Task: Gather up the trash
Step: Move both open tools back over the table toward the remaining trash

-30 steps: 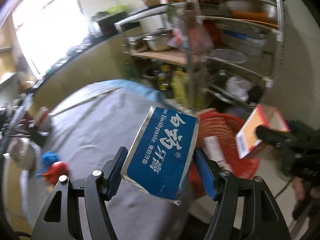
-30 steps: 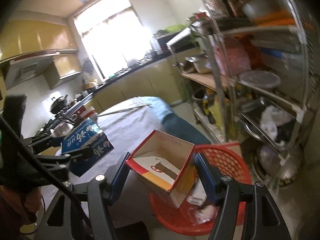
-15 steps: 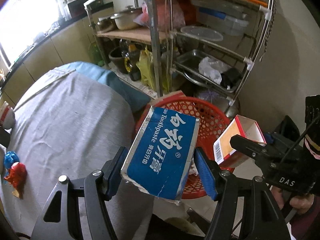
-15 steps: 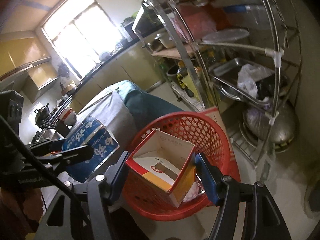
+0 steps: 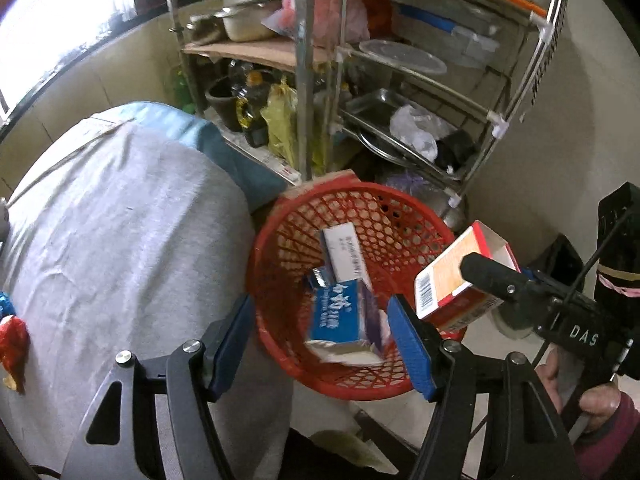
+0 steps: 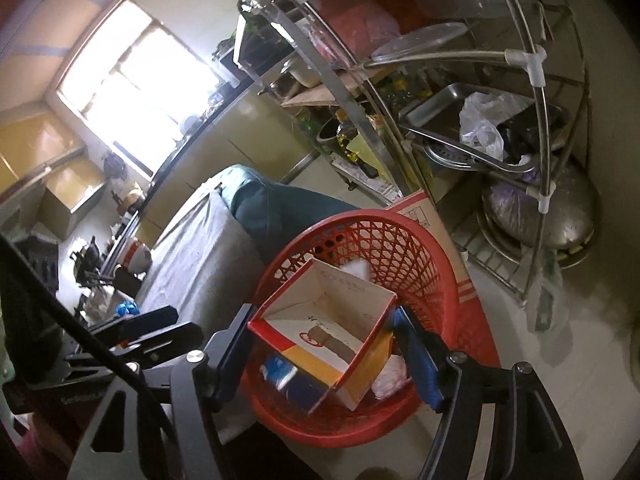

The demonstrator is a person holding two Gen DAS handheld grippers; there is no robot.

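A red mesh basket (image 5: 288, 236) stands on the floor beside the table. My left gripper (image 5: 320, 340) is open above it. The blue toothpaste box (image 5: 340, 316) is blurred inside the basket, next to a white box (image 5: 344, 252). My right gripper (image 6: 320, 344) is shut on an open red, yellow and white carton (image 6: 332, 320) and holds it over the basket (image 6: 424, 264). The carton also shows in the left wrist view (image 5: 456, 272) at the basket's right rim.
A table under a grey cloth (image 5: 120, 240) lies left of the basket, with a red and blue toy (image 5: 12, 340) at its left edge. A metal rack (image 5: 400, 92) with pots, trays and bottles stands behind the basket. A cardboard piece (image 6: 432, 216) leans behind it.
My left gripper has opened and let go of the blue toothpaste box, which has dropped into the basket. Both grippers have moved further over the basket.
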